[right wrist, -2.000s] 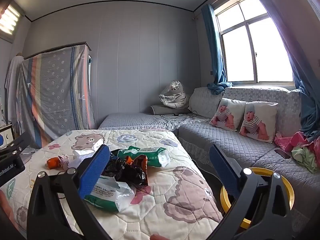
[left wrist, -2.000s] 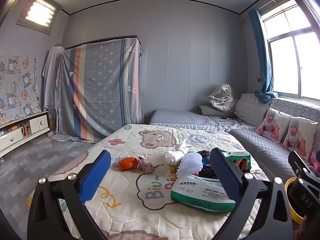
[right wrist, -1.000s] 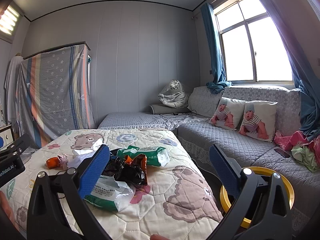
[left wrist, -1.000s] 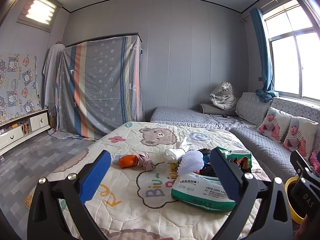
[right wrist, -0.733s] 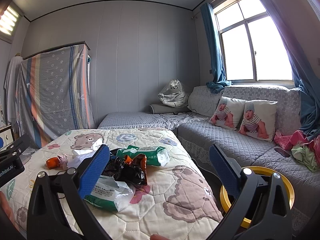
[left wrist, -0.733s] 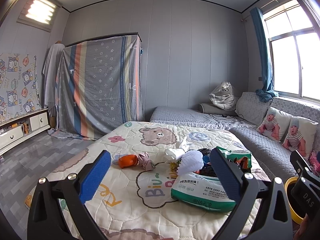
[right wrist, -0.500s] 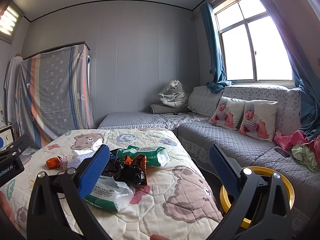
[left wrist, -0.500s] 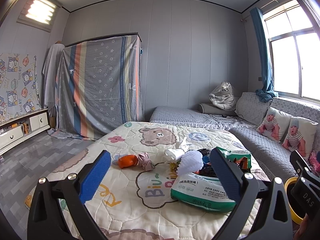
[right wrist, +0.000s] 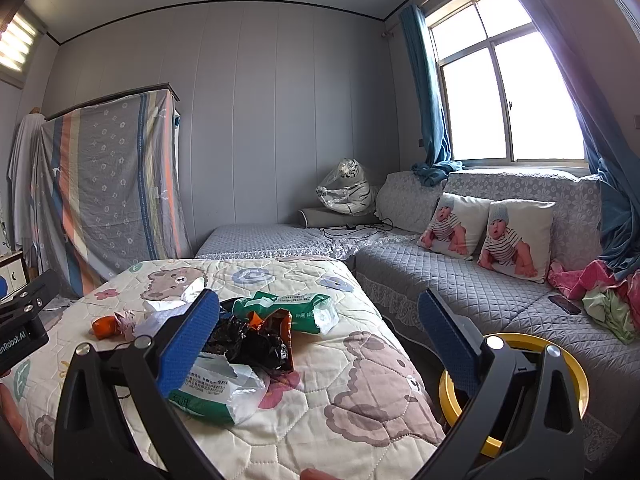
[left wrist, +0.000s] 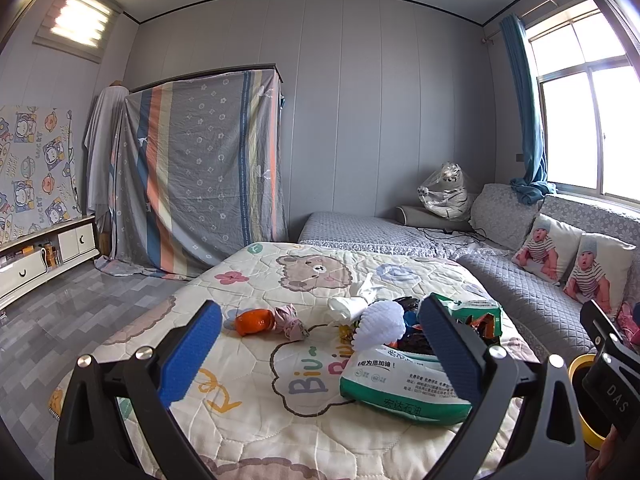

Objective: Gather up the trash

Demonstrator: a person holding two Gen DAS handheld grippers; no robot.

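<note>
Left claw (left wrist: 320, 356): spread wide, nothing between the blue pads, hovering above the near end of the bed.
Bed (left wrist: 248, 412): cartoon-print quilt with bears and letters; it carries all the trash ahead of both claws.
Orange wrapper (left wrist: 254, 321): ahead of the left claw, nearer its left finger, flat on the quilt.
Pink crumpled scrap (left wrist: 290, 320): just right of the orange wrapper, touching or almost touching it; cannot tell which.
White tissue (left wrist: 352, 300): farther ahead of the left claw, toward its right finger, at the far edge of the pile.
White ribbed wrapper (left wrist: 380, 322): just inside the left claw's right finger, leaning on the pile.
Green-and-white packet (left wrist: 396, 384): close in front of the left claw's right finger, partly hidden by that finger; in the right view it lies behind the right claw's left finger.
Right claw (right wrist: 318, 356): spread wide, holding nothing, hanging over the right edge of the bed.
Black crumpled bag (right wrist: 250, 344): just right of the right claw's left finger, on top of the near packet.
Orange-lined snack bag (right wrist: 280, 324): against the black bag, on its far side.
Second green packet (right wrist: 298, 310): beyond the black bag, ahead between the fingers.
Yellow-rimmed bin (right wrist: 532, 342): on the floor behind the right claw's right finger, between bed and sofa, mostly hidden.
Sofa (right wrist: 460, 280): grey quilted, right of the right claw, two baby-print cushions on it.
</note>
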